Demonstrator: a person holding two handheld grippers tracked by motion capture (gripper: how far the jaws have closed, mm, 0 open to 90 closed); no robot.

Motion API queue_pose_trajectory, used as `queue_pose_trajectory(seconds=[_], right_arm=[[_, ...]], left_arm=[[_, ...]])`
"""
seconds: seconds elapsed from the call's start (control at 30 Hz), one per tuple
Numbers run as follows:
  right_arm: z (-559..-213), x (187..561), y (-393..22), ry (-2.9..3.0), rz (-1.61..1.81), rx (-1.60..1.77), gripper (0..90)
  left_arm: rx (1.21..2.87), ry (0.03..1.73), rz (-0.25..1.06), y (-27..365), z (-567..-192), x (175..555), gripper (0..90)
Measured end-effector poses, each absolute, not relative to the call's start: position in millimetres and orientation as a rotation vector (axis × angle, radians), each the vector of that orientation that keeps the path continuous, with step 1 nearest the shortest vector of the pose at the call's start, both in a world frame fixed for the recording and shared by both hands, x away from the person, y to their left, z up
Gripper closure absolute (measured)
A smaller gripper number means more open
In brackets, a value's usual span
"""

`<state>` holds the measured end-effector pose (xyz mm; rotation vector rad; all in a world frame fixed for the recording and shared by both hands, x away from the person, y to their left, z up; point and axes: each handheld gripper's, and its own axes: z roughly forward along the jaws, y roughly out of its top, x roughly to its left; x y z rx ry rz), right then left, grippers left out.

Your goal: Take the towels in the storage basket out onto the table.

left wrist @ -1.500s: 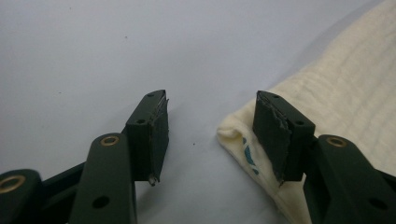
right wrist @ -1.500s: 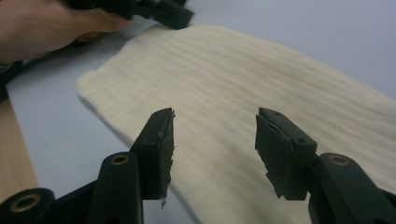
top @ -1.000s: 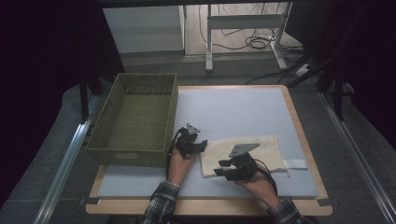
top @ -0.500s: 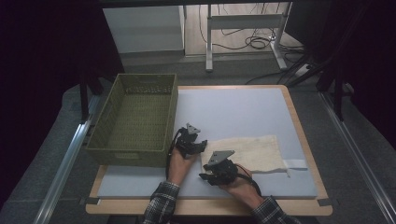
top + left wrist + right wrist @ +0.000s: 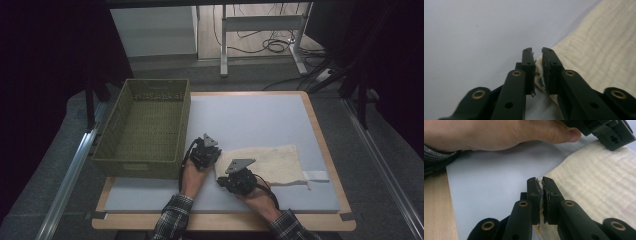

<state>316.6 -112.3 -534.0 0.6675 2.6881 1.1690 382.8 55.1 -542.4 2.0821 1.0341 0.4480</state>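
Grey and soft, the big mat [image 5: 250, 120] is lying over the wooden table [image 5: 320, 125], and the green basket [image 5: 145, 127] is sitting on it, off past the left gripper's [image 5: 206, 150] fingers and well apart from the right gripper [image 5: 231, 176]. Next in size, the cream cloth [image 5: 265, 160] is lying flat on the mat, stretching away from both sets of fingers toward the far side from the basket. Both grippers have just been closing their jaws. In the left gripper view the left gripper [image 5: 537, 53] is pinching one corner of the cloth [image 5: 604, 50] between its fingers [image 5: 527, 60], with a thin gap showing at the tips. In the right gripper view the right gripper [image 5: 539, 182] is squeezing the near edge of the cloth [image 5: 599, 185] tight between its fingers [image 5: 532, 188], and the person's other hand [image 5: 499, 132] is resting just beyond them. It looks like the cloth is being picked up, maybe to fold it or put it in the basket. To do this well, both grippers should be lifting together and slowly, keeping the edge stretched between them, so no corner is slipping out.
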Motion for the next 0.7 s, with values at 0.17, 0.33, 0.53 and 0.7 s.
queue_pose_trajectory(seconds=[0.17, 0.33, 0.53, 0.7], right_arm=[[-531, 315, -112, 2.692, 1.167, 0.654, 84.9], [-523, 314, -120, 2.666, 1.228, 0.676, 84.8], [-505, 311, -139, 2.602, 1.264, 0.677, 84.8], [-496, 311, -161, 2.556, 1.279, 0.701, 84.8]], left_arm=[[2.046, 1.043, 0.473, 55, -538, 382, 86.7], [2.014, 0.998, 0.47, 49, -524, 382, 86.7], [1.988, 0.96, 0.442, 40, -512, 388, 86.6], [1.967, 0.909, 0.414, 29, -504, 393, 86.3]])
